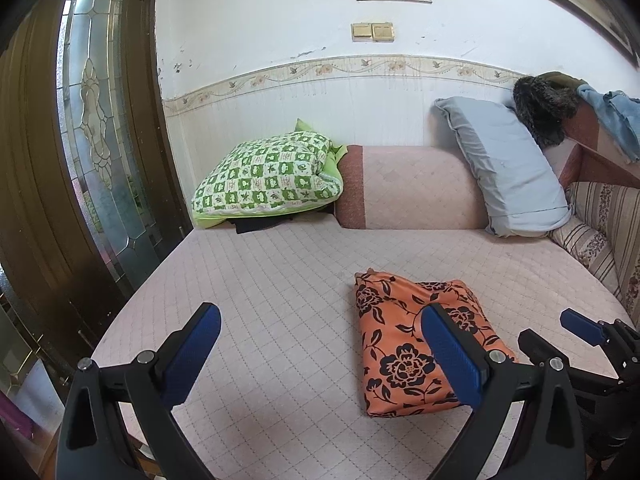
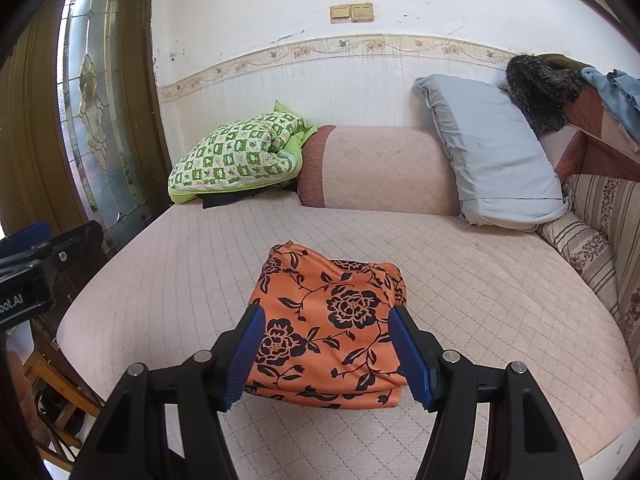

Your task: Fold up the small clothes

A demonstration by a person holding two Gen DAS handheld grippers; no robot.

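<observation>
Right wrist view: my right gripper (image 2: 326,356) hangs open over the near end of the folded orange floral garment (image 2: 332,320) on the pink quilted bed (image 2: 480,280), pads clear. Left gripper (image 1: 320,356) also open, garment at its right finger.

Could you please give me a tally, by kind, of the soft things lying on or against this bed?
Folded orange floral garment: 1
Pillows, the green checked pillow and the grey-blue pillow: 2
Pink bolster: 1
Dark furry item on the headboard: 1
Blue cloth on the headboard: 1
Total: 6
</observation>
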